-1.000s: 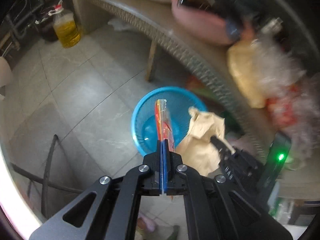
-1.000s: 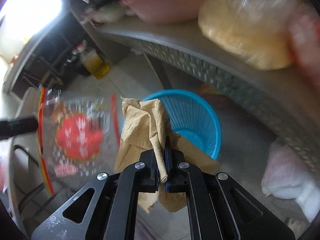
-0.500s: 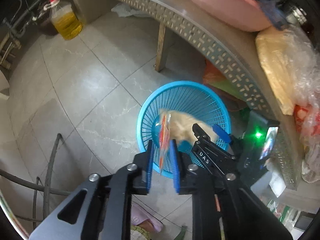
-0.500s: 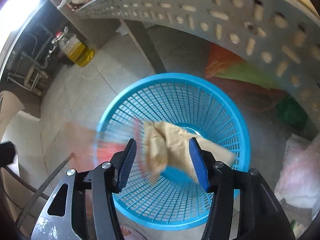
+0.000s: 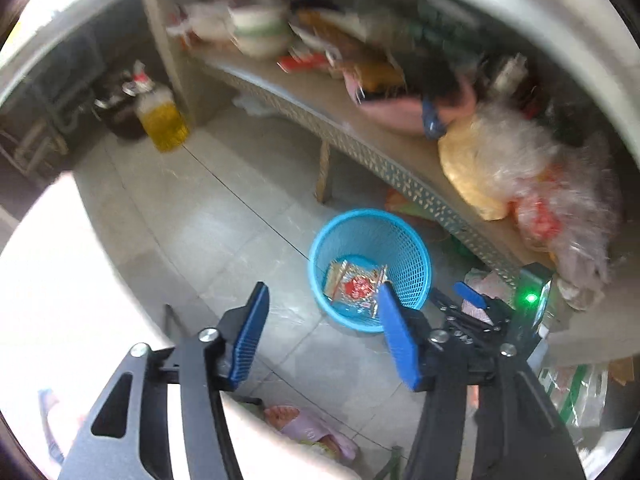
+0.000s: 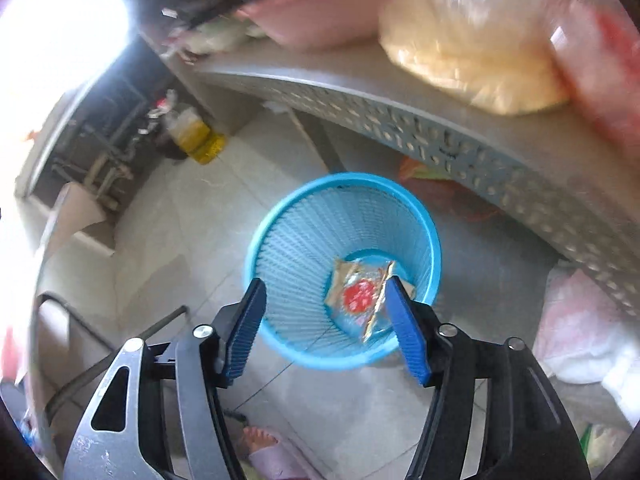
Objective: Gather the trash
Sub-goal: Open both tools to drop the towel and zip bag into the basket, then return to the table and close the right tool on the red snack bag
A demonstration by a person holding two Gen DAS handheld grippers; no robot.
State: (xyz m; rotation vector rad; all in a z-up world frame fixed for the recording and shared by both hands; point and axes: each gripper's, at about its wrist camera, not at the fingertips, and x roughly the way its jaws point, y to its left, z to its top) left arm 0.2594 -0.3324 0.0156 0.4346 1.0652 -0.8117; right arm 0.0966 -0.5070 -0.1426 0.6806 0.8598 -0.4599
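A blue mesh basket (image 5: 372, 213) (image 6: 344, 178) stands on the tiled floor beside the table. At its bottom lies a clear wrapper with a red print (image 5: 357, 286) (image 6: 360, 291), with tan paper (image 6: 341, 271) showing under it. My left gripper (image 5: 323, 292) hangs well above the basket, its jaws opening, with nothing between the blue pads (image 5: 248, 336). My right gripper (image 6: 326, 282) is also above the basket, its jaws opening and empty; one of its fingers (image 5: 470, 295) shows at the right of the left wrist view.
A grey table with a perforated edge (image 5: 400, 168) (image 6: 440, 136) carries plastic bags (image 5: 500, 160), a pink basin (image 6: 320, 12) and dishes. An oil bottle (image 5: 162, 122) stands on the floor at the back left. A person's slippered foot (image 5: 308, 428) is below the grippers.
Both grippers have opened and let go: the wrapper and the brown paper dropped into the basket. Both have since risen away from it, the left one more.
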